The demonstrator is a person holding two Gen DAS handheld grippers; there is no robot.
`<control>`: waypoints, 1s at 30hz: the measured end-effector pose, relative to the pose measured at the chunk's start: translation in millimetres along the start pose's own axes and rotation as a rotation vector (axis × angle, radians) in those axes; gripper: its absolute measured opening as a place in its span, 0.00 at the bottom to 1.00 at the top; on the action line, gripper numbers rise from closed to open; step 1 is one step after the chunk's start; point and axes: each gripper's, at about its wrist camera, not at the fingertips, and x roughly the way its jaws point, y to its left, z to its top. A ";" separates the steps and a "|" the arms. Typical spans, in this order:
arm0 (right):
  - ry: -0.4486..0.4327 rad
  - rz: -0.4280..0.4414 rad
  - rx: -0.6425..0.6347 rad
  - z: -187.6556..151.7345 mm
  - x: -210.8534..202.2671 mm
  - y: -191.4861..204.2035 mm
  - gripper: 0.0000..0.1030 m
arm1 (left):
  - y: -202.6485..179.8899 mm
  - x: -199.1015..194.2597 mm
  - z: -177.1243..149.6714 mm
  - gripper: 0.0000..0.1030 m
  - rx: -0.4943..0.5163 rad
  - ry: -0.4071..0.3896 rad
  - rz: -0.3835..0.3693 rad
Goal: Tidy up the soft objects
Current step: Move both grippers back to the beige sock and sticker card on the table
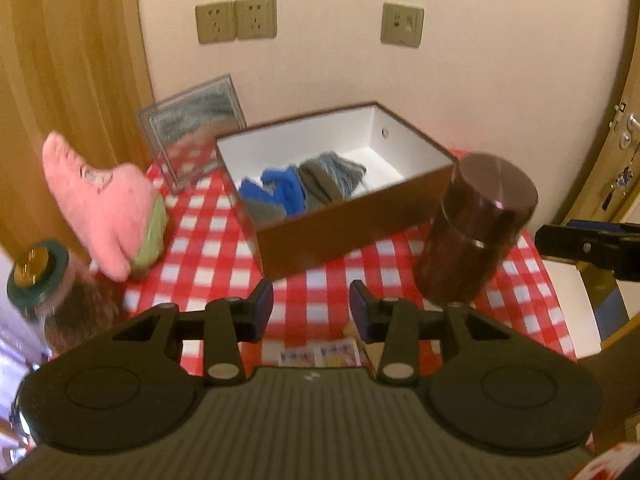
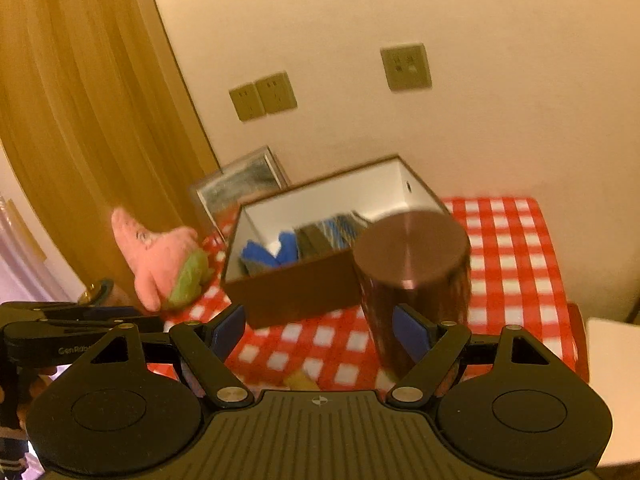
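Two grippers empty | left gripper half open, right gripper wide | pink plush on checked cloth, ahead-left of both, beside brown box holding socks

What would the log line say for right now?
left hand-held gripper: open, empty | right hand-held gripper: open, empty | pink plush toy: on tablecloth, outside box | box: holds cloths
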 end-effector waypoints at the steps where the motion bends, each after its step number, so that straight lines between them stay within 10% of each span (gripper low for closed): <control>1: 0.003 0.001 -0.003 -3.8 -2.6 -1.6 0.78 | -2.1 -2.1 -5.1 0.38 -0.006 0.009 0.001; 30: 0.279 0.079 -0.145 -90.0 -13.2 -23.7 0.78 | -52.2 -15.7 -95.0 0.38 -0.145 0.202 0.103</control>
